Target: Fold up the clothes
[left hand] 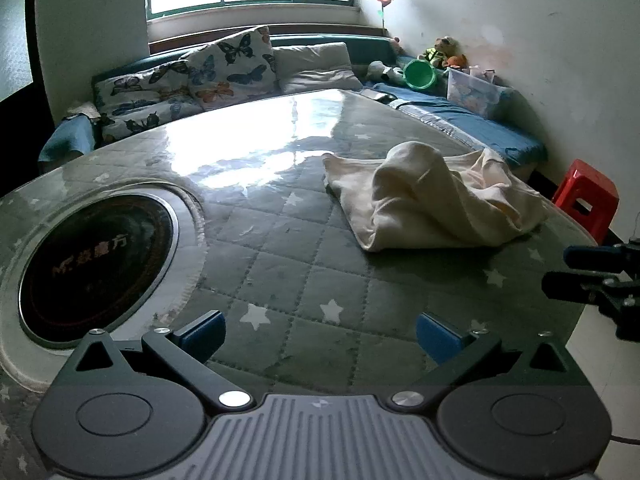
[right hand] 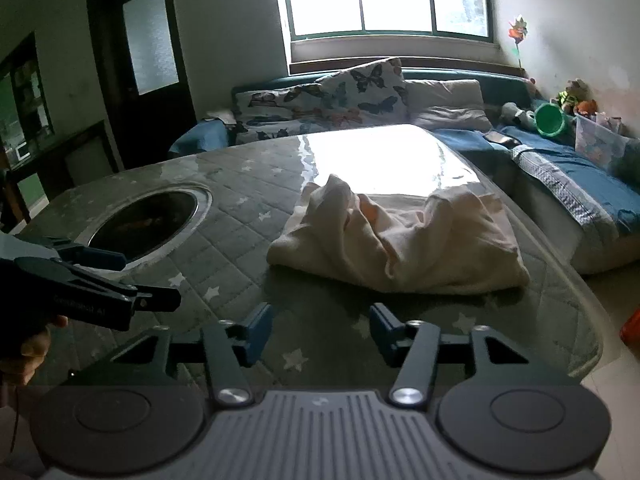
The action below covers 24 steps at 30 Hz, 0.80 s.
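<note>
A crumpled cream-white garment lies in a heap on the grey quilted star-pattern table cover. In the right wrist view the garment sits just ahead of my right gripper. My left gripper is open and empty, low over the table's near edge, well short and left of the garment. My right gripper is open and empty, a short way in front of the garment. The right gripper also shows at the right edge of the left wrist view; the left gripper shows at the left of the right wrist view.
A round black cooktop is set into the table at the left. A sofa with butterfly cushions stands behind the table. A red stool stands on the floor at the right. Toys and a clear box sit on the blue bench.
</note>
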Available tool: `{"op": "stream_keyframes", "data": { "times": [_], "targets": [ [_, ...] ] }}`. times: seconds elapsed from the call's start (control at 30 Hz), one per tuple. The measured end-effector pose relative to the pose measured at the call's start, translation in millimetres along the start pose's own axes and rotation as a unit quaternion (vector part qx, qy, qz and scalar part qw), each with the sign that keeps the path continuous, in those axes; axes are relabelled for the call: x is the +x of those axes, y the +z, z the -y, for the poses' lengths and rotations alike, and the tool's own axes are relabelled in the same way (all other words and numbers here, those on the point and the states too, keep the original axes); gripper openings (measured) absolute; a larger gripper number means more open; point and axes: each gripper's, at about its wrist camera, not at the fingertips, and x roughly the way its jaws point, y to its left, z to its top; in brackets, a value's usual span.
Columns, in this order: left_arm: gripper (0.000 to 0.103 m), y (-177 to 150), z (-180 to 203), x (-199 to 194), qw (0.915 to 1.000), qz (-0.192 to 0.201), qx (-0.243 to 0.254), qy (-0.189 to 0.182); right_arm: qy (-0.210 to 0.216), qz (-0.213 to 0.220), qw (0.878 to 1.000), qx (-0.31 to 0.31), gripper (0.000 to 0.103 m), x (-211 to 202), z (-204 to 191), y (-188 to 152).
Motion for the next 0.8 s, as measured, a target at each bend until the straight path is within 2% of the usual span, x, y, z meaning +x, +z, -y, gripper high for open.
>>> {"op": "stream_keyframes", "data": {
  "times": [0.13,0.37,0.8],
  "targets": [
    [0.103,-1,6,1,1.0,-0.003,0.001,-0.001,-0.005,-0.009,1.0,0.005,0.059,1,1,-7],
    [0.103,-2,16,4,0.9999,-0.007,0.006,-0.009,-0.014,-0.015,1.0,0.005,0.071,-2,0,-15],
    [0.103,2,34,10,0.9995,-0.015,0.023,-0.014,-0.025,-0.029,0.999,0.014,0.082,2,4,-22]
  ]
}}
